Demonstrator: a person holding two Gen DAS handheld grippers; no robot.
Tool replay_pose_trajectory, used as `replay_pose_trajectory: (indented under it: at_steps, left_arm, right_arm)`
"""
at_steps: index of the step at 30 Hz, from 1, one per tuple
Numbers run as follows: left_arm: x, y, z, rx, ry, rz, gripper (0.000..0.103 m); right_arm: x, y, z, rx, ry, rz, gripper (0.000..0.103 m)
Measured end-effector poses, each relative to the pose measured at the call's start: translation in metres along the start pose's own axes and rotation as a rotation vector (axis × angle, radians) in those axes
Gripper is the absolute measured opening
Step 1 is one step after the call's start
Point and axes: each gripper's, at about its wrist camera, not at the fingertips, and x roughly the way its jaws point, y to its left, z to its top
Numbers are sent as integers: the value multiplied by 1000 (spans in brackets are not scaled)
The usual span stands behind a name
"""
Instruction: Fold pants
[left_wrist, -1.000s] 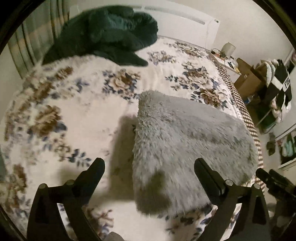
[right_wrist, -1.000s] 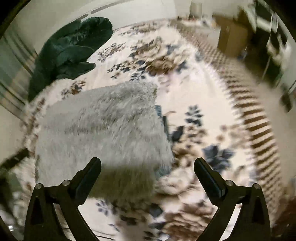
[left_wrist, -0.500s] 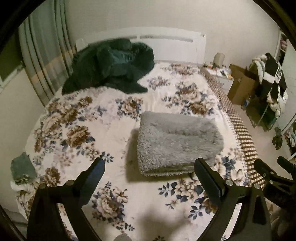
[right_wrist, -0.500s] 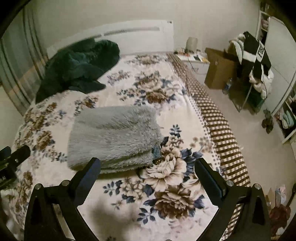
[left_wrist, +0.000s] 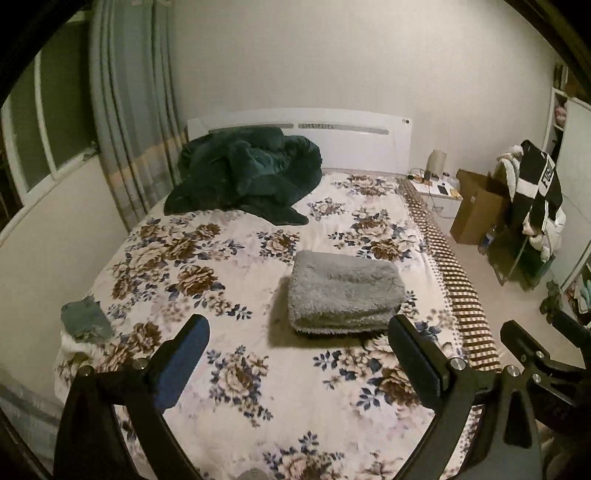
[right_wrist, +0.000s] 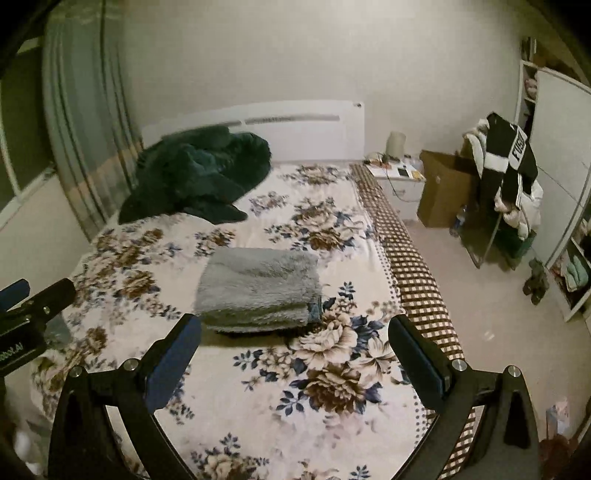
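Observation:
The grey fuzzy pants (left_wrist: 343, 291) lie folded into a compact rectangle on the floral bed cover (left_wrist: 207, 280); they also show in the right wrist view (right_wrist: 258, 288). My left gripper (left_wrist: 295, 332) is open and empty, held well back from the pants and above the bed. My right gripper (right_wrist: 293, 332) is open and empty, also well back from the pants. The right gripper shows at the right edge of the left wrist view (left_wrist: 535, 350), and the left gripper at the left edge of the right wrist view (right_wrist: 33, 306).
A dark green blanket (left_wrist: 247, 177) is heaped by the white headboard (left_wrist: 351, 140). A small grey-green cloth (left_wrist: 85, 321) lies at the bed's left edge. Right of the bed are a nightstand (left_wrist: 439, 195), a cardboard box (left_wrist: 476, 210) and a clothes-laden rack (left_wrist: 532, 214).
Both grippers have pulled back and up from the folded pants, which now look small and far off. The pants stay folded on the bed.

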Motion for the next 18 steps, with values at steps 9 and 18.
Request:
replay_pose_trajectory:
  at_steps: [9, 18]
  left_arm:
    - [-78, -5, -20, -12, -43, 14, 99]
    - [-101, 5, -21, -19, -51, 3, 103]
  right_arm:
    - [-122, -5, -13, -20, -88, 19, 103]
    - [-178, -6, -13, -12, -99, 9, 103]
